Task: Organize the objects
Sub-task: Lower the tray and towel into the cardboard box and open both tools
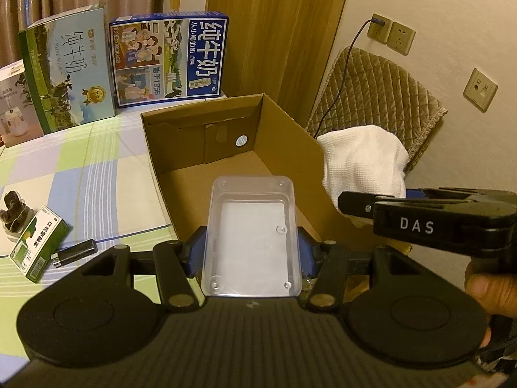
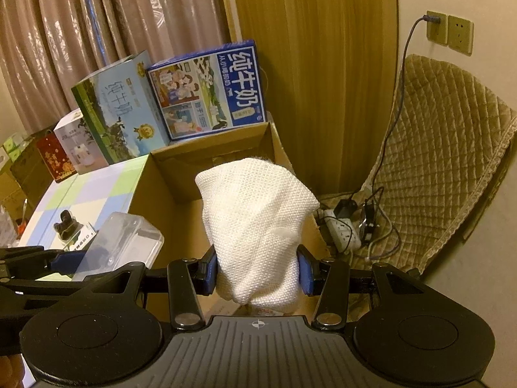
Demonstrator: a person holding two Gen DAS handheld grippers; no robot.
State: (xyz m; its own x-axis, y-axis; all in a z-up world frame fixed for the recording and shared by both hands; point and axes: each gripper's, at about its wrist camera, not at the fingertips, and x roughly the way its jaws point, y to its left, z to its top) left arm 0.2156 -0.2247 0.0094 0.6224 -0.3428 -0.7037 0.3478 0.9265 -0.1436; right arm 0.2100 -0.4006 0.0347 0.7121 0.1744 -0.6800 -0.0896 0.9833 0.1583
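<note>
My left gripper [image 1: 252,252] is shut on a clear plastic tray [image 1: 252,236] and holds it above the near end of an open cardboard box [image 1: 284,123]. My right gripper [image 2: 258,273] is shut on a white woven cloth [image 2: 255,216] and holds it over the same box [image 2: 168,194]. The cloth [image 1: 365,161] and the right gripper's body show at the right of the left wrist view. The clear tray [image 2: 126,245] shows at the left of the right wrist view.
On the checked tabletop [image 1: 80,168] lie a green and white carton [image 1: 38,252], a black lighter [image 1: 76,252] and a dark bundle [image 1: 14,213]. Milk cartons [image 1: 168,58] stand behind. A quilted chair [image 2: 446,161] and a power strip [image 2: 344,232] are at the right.
</note>
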